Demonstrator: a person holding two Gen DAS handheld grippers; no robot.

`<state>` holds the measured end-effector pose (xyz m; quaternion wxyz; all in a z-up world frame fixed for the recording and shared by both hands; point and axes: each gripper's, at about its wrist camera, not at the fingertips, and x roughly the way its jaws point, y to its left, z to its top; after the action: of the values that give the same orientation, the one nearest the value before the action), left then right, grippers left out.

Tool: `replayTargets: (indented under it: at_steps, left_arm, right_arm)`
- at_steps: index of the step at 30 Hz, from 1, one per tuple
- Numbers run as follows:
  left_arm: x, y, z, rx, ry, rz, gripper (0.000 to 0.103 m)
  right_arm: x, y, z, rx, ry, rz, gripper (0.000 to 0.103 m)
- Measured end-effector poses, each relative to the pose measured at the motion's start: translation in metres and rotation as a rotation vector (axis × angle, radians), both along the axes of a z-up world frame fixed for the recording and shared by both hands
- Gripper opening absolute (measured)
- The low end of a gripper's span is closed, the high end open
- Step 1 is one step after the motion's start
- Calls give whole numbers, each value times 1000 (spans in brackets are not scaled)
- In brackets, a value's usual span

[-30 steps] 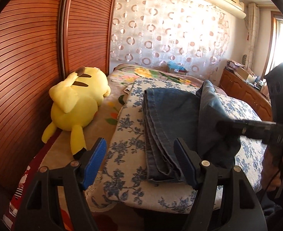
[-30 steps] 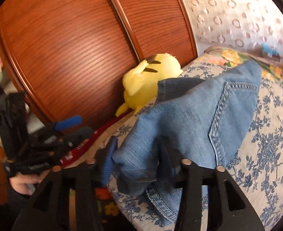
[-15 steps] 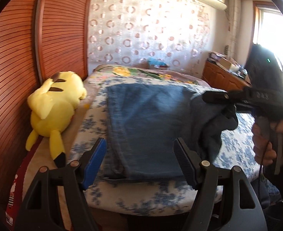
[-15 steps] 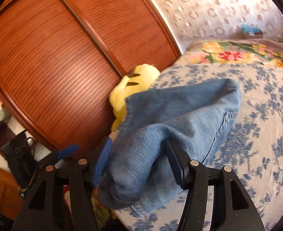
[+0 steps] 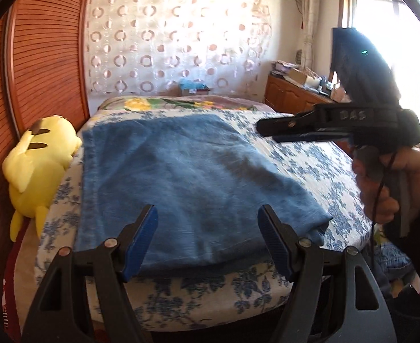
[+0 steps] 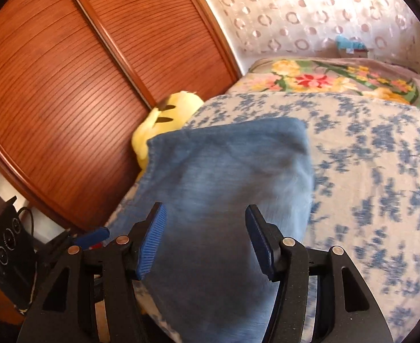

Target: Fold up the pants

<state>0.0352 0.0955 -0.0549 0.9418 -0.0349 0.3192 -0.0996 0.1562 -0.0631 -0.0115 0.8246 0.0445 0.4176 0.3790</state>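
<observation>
The blue jeans lie folded flat on the blue-flowered bed cover. My left gripper hovers open over their near edge, nothing between its blue pads. My right gripper, held by a hand, hangs above the cover right of the jeans and holds nothing. In the right wrist view the right gripper stands open above the blurred jeans, its pads clear of the cloth. One blue pad of the left gripper shows at lower left.
A yellow plush toy lies along the bed's left side against the wooden wardrobe doors. A flowered blanket covers the far end. A wooden cabinet with clutter stands at the right, under a bright window.
The right gripper opened and let go of the denim flap, which now lies flat over the pile. It has drawn back to the right. The left gripper swung to face the jeans squarely.
</observation>
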Motion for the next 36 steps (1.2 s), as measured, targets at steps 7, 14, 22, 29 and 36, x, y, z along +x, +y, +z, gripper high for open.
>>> replayTargets:
  at_steps: [7,14,22,29,36]
  left_arm:
    - [12,-45,-4,-4,14,-125,70]
    - [27,-111,-10,43,58,-321,52]
    - [39,-133,-31,98,124,-329,55]
    - [37,-147,-49,201,105,-330,64]
    - [36,-134,-41,198,99,-303,25]
  right_arm:
    - [-14,-71,-2,-129,-77,-129,59]
    - [-20,-116,-25,-210,-78,-217,59]
    - [-21,-131,-39,-224,-67,-250,59]
    - [-22,-132,-48,-222,-54,-245,59]
    - [-23,-130,-47,-221,-57,-240,59]
